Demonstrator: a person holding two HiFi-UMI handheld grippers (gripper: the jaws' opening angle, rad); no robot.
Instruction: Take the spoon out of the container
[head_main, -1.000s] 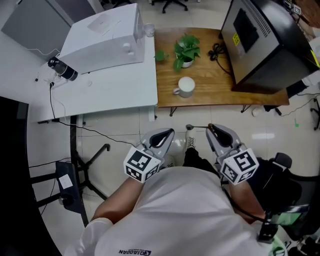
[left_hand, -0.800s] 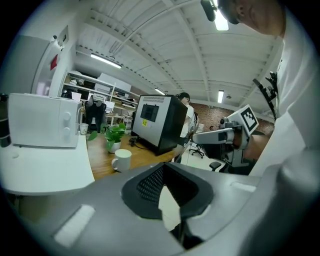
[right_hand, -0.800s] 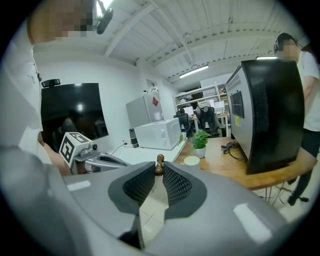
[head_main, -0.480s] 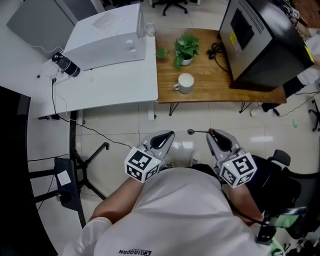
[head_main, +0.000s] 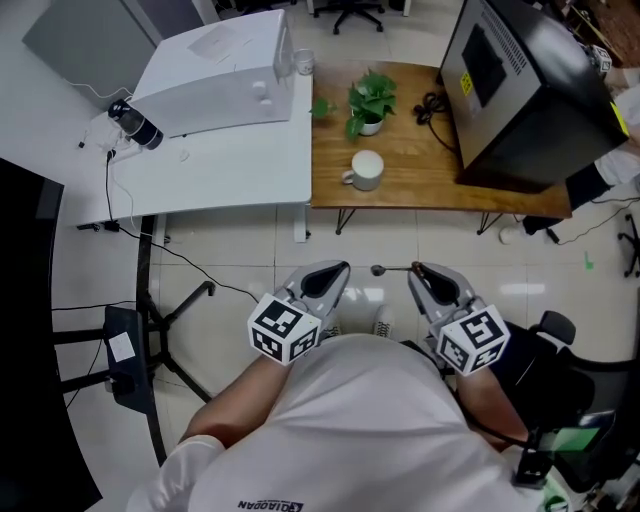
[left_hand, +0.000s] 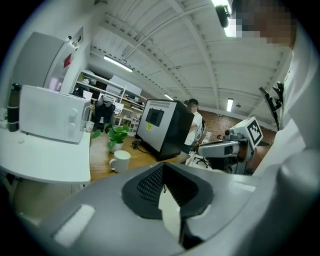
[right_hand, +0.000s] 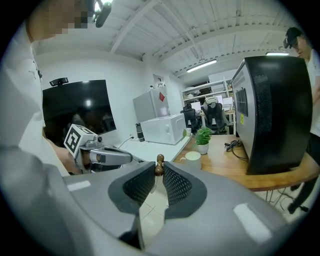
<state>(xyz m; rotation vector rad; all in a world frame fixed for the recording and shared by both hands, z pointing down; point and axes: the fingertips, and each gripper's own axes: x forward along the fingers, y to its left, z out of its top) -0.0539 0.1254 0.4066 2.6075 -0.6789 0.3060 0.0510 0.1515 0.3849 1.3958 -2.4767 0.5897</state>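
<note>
Your right tool (head_main: 419, 270) was clamped on the spoon (head_main: 391, 268), well off the desk's (head_main: 420, 185) near edge and its mug (head_main: 366, 170); your left tool (head_main: 338, 268) was closed, empty. Extraction looked done; placing it remained.

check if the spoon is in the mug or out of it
Out: the right gripper is shut on the spoon over the floor, apart from the mug on the table.

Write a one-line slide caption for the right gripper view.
Right gripper, jaws shut on a spoon, held short of the white mug on the wooden table.
</note>
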